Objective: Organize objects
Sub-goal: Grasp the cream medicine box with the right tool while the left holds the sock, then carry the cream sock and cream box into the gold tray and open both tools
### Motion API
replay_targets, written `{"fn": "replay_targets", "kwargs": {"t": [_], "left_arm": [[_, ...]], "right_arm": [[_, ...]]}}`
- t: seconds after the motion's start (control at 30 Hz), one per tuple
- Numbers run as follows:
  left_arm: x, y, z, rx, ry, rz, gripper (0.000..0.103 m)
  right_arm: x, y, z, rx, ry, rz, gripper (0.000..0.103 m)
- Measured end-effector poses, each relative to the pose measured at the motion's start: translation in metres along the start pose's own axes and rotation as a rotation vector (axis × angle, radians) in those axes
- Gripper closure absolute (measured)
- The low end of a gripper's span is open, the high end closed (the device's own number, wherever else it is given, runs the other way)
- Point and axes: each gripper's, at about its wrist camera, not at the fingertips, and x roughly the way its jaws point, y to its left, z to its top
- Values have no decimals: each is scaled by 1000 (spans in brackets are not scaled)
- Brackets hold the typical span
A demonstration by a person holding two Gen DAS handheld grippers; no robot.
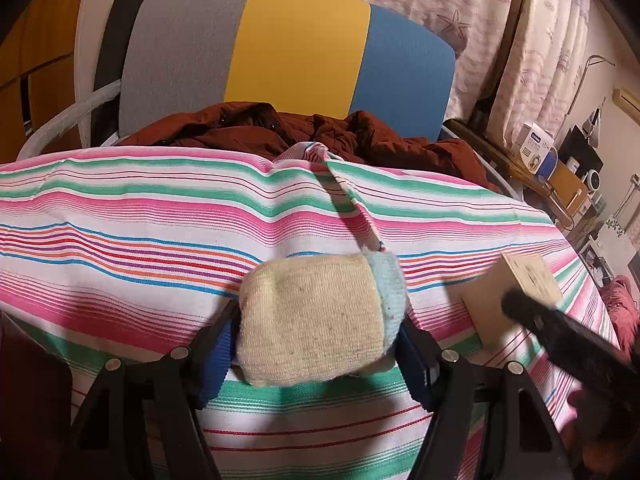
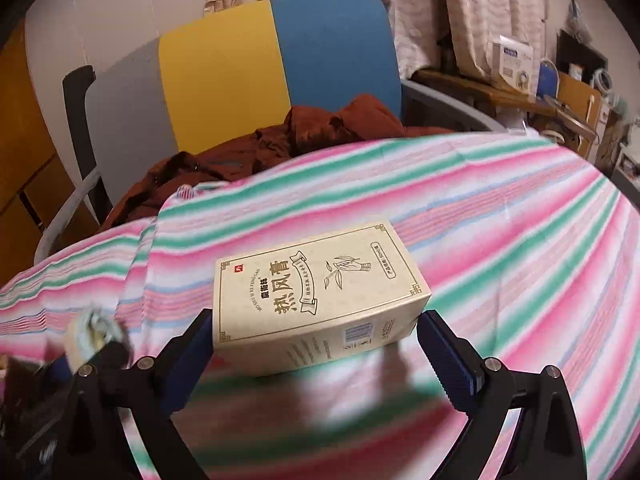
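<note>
Left gripper (image 1: 316,340) is clamped on a rolled cream-and-pale-blue cloth (image 1: 316,316), lifted clear for moving. Right gripper (image 2: 316,344), jaws wide, is set astride a cream printed cardboard box (image 2: 320,292) lying mid-way across the striped-cloth-covered surface (image 2: 500,240), seemingly for grasping.

A striped cloth (image 1: 160,208) in pink, green and white bands fills the lower half of both views. Behind it, upper centre, stands a chair backrest (image 1: 288,56) in grey, yellow and blue panels, with a crumpled rust-brown garment (image 1: 280,128) on the seat. Pale starfish-print curtains (image 1: 460,8) hang at upper right above a cluttered wooden shelf (image 2: 520,96). Orange-brown wooden panels (image 2: 20,140) sit at far left.
</note>
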Motion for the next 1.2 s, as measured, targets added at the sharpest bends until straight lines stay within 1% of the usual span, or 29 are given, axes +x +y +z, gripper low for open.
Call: {"fn": "replay_targets", "kwargs": {"t": [0.17, 0.43, 0.57, 0.6, 0.7, 0.8, 0.93, 1.07, 1.2], "left_arm": [[-6, -7, -7, 44, 24, 25, 31], [-33, -12, -33, 57, 56, -7, 31], [-52, -19, -49, 69, 83, -15, 32], [-57, -20, -54, 70, 88, -26, 32], [-76, -17, -69, 54, 104, -82, 32], [-97, -6, -82, -12, 117, -154, 32], [-123, 7, -92, -62, 111, -209, 33], [-161, 10, -97, -42, 66, -270, 33], [-202, 23, -96, -21, -1, -295, 33]], "right_arm": [[-26, -7, -16, 37, 45, 12, 5], [-62, -18, -42, 116, 130, 48, 4], [-72, -25, -51, 192, 180, 87, 4], [-76, -26, -53, 207, 188, 105, 4], [-86, -23, -58, 204, 192, 118, 5], [-99, -19, -64, 198, 187, 136, 5], [-116, -13, -72, 194, 176, 154, 5], [-131, 3, -78, 171, 171, 183, 5], [-148, 33, -83, 109, 149, 226, 5]]}}
